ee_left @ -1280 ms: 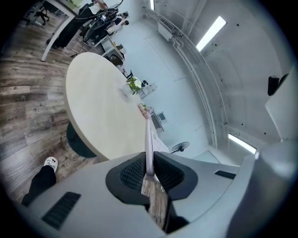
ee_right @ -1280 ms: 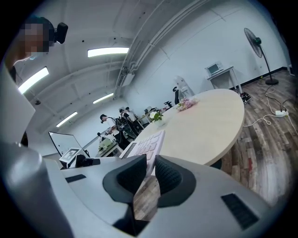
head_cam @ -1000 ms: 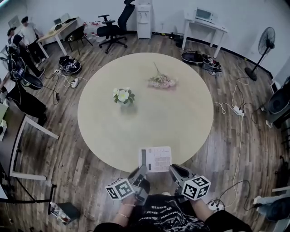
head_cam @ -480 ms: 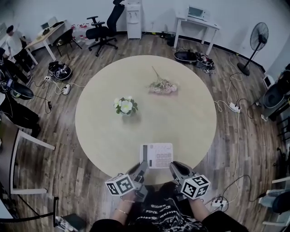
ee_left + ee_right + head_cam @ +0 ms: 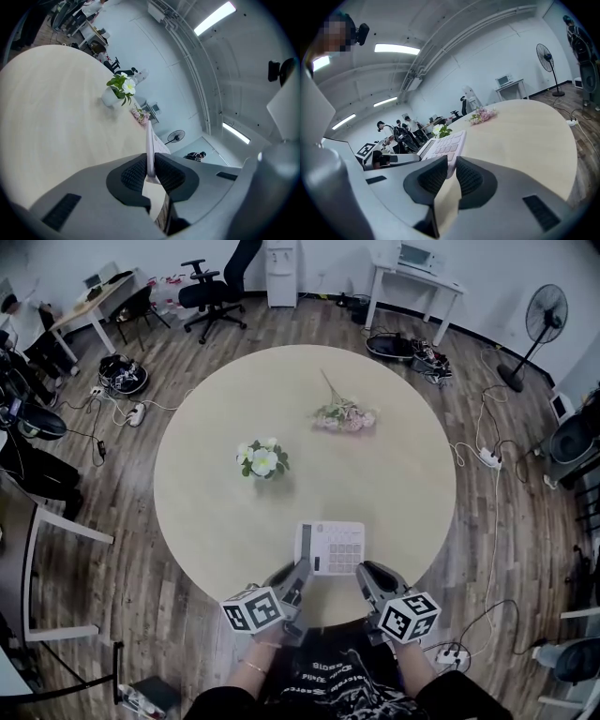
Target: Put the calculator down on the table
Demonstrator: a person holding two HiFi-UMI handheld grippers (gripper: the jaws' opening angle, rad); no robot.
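Calculator (image 5: 332, 547) hangs just inside the near edge of the round table (image 5: 394, 474). The left gripper (image 5: 302, 570) is clamped on its near left corner and the right gripper (image 5: 362, 572) on its near right corner. It looks carried, not yet resting. Next, lower it flat, then part both jaws.
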